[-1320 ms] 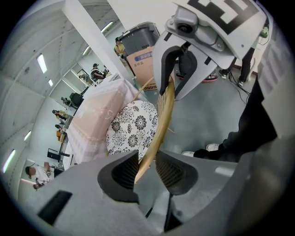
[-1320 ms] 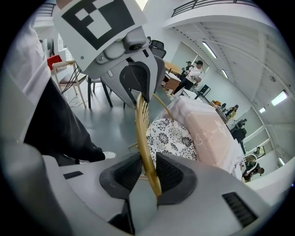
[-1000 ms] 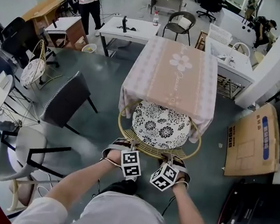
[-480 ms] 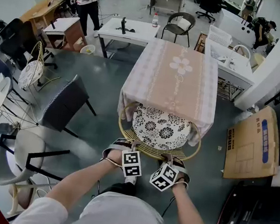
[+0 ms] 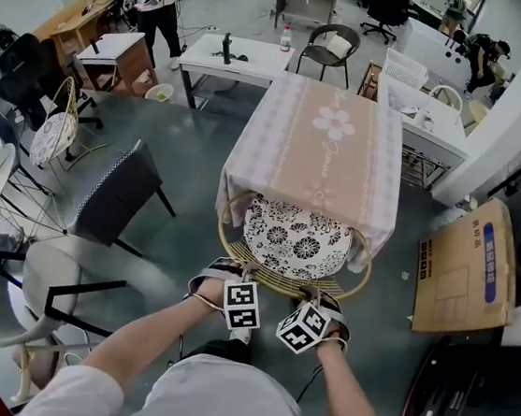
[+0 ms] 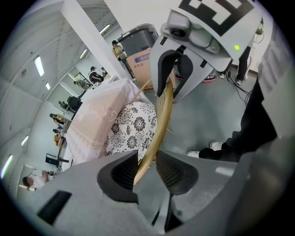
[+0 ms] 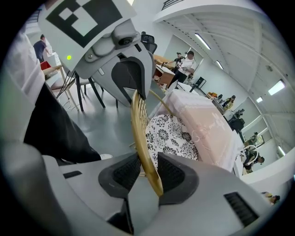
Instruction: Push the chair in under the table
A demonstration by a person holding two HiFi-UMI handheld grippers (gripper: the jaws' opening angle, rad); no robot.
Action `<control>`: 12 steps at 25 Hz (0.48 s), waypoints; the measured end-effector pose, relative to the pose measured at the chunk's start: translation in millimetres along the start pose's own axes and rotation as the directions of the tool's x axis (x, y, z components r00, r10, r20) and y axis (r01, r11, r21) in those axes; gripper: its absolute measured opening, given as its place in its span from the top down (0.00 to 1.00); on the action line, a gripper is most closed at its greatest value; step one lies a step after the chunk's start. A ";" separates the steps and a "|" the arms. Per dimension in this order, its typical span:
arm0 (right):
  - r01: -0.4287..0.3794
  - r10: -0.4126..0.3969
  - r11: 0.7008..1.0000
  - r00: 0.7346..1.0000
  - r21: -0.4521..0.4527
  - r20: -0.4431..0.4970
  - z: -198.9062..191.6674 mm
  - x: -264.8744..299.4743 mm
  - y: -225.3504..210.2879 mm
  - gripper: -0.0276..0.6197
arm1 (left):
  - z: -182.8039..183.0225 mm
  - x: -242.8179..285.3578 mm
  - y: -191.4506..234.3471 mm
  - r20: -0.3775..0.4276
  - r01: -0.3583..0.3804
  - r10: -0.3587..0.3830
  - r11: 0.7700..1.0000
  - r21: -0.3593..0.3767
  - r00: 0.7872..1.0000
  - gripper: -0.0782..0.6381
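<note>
Firstly, the left gripper (image 6: pixel 147 167): its jaws are closed to a narrow gap on the back rim (image 6: pixel 161 113) of the chair (image 5: pixel 292 270). The golden cane bar runs up between both ribbed pads and fills the space between them.

The right gripper (image 7: pixel 146 171): its jaws are opening, with the same rim standing between them and lying against the pad on the cushion side.

In the head view both grippers sit side by side on the near curve of the rim, left of its middle and right of its middle. Their marker cubes face the person, whose forearms reach down to them.

The chair stands on the grey floor (image 5: pixel 192 232) at the near edge of the bench (image 5: pixel 326 135). Its black-and-white floral cushion (image 5: pixel 296 238) lies partly beneath the hanging hem of the pink cloth (image 5: pixel 338 188) that covers the bench. The round back rim remains outside that edge, on the person's side.

A dark chair (image 5: pixel 116 192) stands apart off the bench's left edge. A flattened cardboard box (image 5: pixel 465 265) lies off its right edge.
</note>
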State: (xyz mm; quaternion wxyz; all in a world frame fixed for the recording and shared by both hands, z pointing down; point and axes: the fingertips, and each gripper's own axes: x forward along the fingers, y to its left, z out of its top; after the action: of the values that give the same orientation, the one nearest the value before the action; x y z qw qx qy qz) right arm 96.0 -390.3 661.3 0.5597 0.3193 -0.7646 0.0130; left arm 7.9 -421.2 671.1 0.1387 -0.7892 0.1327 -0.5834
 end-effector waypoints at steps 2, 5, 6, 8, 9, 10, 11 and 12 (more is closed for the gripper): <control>-0.005 0.006 0.999 1.000 0.035 -0.002 -0.3 -0.3 0.3 0.80 | -0.5 -0.1 -0.9 0.002 0.012 -0.012 1.000 -0.015 1.000 0.72; 0.005 -0.005 0.997 1.000 0.080 -0.002 0.2 -2.5 1.1 0.78 | -2.3 -1.5 -2.5 0.001 0.018 -0.018 0.999 -0.039 1.000 0.72; 0.013 -0.013 0.996 1.000 0.089 -0.006 0.8 -2.7 1.5 0.78 | -3.1 -2.1 -2.5 0.000 0.013 -0.013 0.999 -0.046 1.000 0.72; 0.033 -0.031 0.994 0.999 0.103 -0.018 1.8 -2.7 1.8 0.78 | -4.2 -2.9 -2.4 0.000 -0.004 0.004 0.998 -0.055 1.000 0.72; 0.042 -0.040 0.993 0.999 0.109 -0.023 1.7 -3.0 1.8 0.77 | -4.3 -3.3 -2.5 0.001 -0.012 0.012 0.998 -0.059 1.000 0.72; 0.051 -0.048 0.992 0.998 0.114 -0.027 1.2 -3.5 1.6 0.77 | -3.9 -4.0 -2.7 0.004 -0.019 0.020 0.998 -0.067 1.000 0.72; 0.059 -0.056 0.991 0.998 0.117 -0.028 0.6 -4.4 1.3 0.77 | -3.1 -5.1 -2.9 0.009 -0.024 0.025 0.997 -0.078 1.000 0.72; 0.065 -0.062 0.991 0.998 0.120 -0.029 0.1 -5.4 1.1 0.77 | -1.9 -6.7 -3.1 0.015 -0.027 0.029 0.995 -0.093 0.999 0.72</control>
State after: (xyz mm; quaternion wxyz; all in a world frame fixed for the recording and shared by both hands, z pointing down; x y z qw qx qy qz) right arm 96.3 -386.9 656.9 0.5490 0.3766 -0.7448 0.0456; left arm 4.2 -416.0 666.9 0.1113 -0.7977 0.1694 -0.5680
